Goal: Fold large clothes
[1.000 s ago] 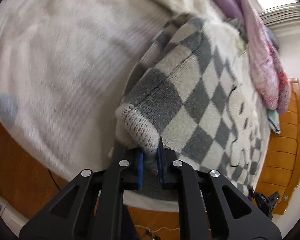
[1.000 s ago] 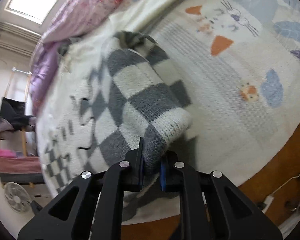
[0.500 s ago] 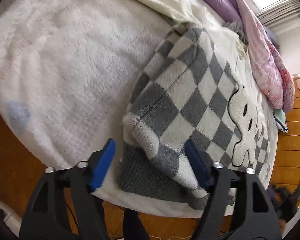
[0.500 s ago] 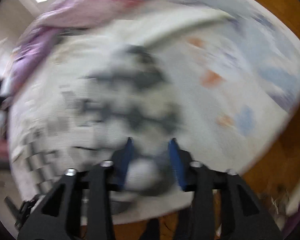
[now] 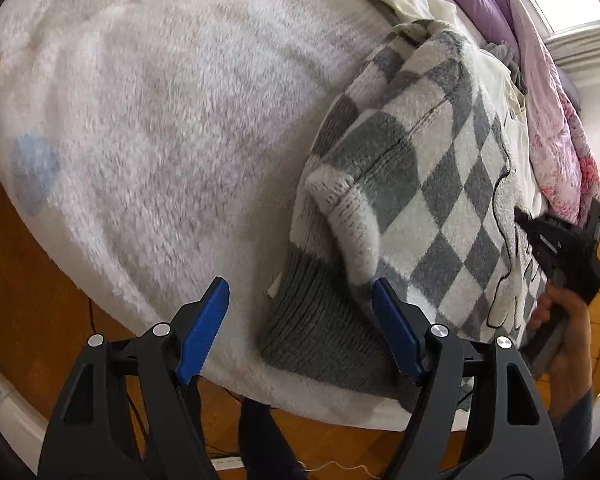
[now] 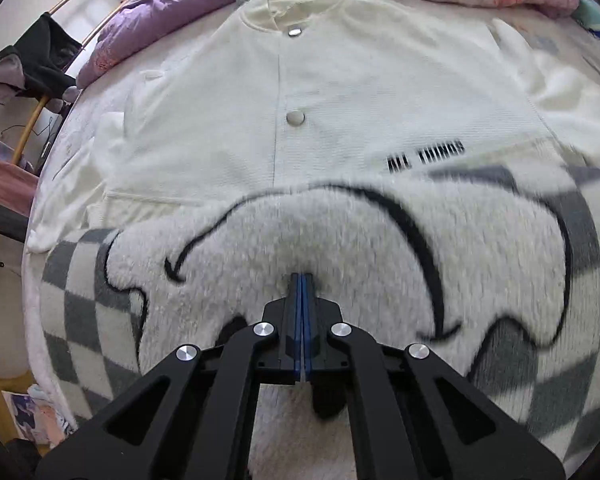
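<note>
A grey-and-white checked fluffy sweater (image 5: 432,184) lies on the bed, its sleeve folded over the body and its grey ribbed hem (image 5: 320,332) near the bed's edge. My left gripper (image 5: 300,320) is open and empty, its blue pads on either side of the hem. My right gripper (image 6: 302,280) is shut with nothing between its pads, its tip touching the sweater's white fuzzy figure (image 6: 340,248). It also shows in the left wrist view (image 5: 556,244), over the far side of the sweater.
A cream button-up jacket (image 6: 340,92) lies flat behind the sweater. Purple and pink bedding (image 6: 172,12) is piled at the back. The white fleece blanket (image 5: 160,112) covers the bed. Wooden floor (image 5: 20,300) lies below the bed's edge.
Both grippers let go of the sweater sleeve. The left one opened wide and stays by the hem. The right one swung over to the sweater's middle and is shut again.
</note>
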Demonstrator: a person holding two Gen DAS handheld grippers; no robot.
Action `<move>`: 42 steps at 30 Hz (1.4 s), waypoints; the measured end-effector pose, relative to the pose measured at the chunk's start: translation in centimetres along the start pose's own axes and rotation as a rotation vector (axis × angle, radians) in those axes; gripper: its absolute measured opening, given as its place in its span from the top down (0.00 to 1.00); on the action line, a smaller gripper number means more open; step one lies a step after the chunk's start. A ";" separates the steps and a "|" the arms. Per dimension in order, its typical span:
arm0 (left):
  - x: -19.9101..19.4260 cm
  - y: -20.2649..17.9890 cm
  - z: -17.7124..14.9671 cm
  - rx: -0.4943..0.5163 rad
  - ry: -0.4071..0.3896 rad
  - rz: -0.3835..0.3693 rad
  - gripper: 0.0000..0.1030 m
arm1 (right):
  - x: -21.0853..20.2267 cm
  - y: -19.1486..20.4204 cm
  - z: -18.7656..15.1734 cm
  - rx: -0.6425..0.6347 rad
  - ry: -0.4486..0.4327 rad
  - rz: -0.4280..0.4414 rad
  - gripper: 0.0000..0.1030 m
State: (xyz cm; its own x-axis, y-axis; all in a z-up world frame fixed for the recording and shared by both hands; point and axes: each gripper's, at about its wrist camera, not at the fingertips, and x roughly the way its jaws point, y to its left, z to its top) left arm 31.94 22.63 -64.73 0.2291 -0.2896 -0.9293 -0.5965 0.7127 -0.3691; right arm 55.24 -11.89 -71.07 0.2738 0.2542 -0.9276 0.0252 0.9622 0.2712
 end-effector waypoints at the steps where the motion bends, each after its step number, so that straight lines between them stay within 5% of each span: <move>1: 0.1 0.2 -0.2 -0.013 0.001 -0.005 0.27 | -0.6 0.1 -1.3 0.008 0.017 0.000 1.00; 8: 0.6 1.3 -0.7 -0.067 0.025 -0.057 0.27 | -4.6 -0.8 -10.7 0.078 0.085 0.042 1.00; 12: 1.1 1.2 -0.8 -0.053 0.032 -0.049 0.27 | -3.5 -2.2 -16.2 0.093 0.159 0.040 1.00; 19: 2.3 1.1 -0.2 -0.053 0.041 -0.067 0.29 | -2.8 -2.6 -17.1 0.063 0.132 0.048 1.00; 21: 2.3 0.5 0.1 -0.048 0.041 -0.094 0.47 | -3.2 -2.7 -17.2 0.063 0.131 0.059 1.00; 22: 2.3 -0.1 0.3 -0.034 0.048 -0.092 0.49 | -3.5 -2.8 -17.2 0.061 0.131 0.060 1.00; 24: 2.3 -0.9 0.5 0.014 0.060 -0.090 0.74 | -4.5 -2.8 -17.2 0.035 0.126 0.052 0.97; 25: 1.9 -1.3 0.6 0.033 0.062 -0.083 0.75 | -5.1 -2.8 -17.0 0.020 0.116 0.050 0.97; 28: -0.2 -2.2 0.9 0.055 0.064 -0.105 0.83 | -7.5 -0.9 -17.2 -0.064 0.067 0.062 0.81; 30: -1.7 -2.9 0.9 0.061 0.062 -0.146 0.85 | -10.0 1.5 -17.9 -0.164 0.009 0.132 0.48; 36: -3.8 -4.8 1.7 0.073 0.091 -0.214 0.86 | -13.6 7.4 -21.3 -0.412 -0.061 0.302 0.30; 42: -3.8 -6.2 2.0 0.086 0.102 -0.218 0.86 | -10.2 13.2 -23.8 -0.597 -0.087 0.295 0.28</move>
State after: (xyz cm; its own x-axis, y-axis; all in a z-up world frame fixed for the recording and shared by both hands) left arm 36.26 20.57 -58.93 0.2637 -0.5025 -0.8234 -0.4731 0.6765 -0.5643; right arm 29.94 0.56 -64.13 0.2647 0.5305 -0.8053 -0.5924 0.7484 0.2983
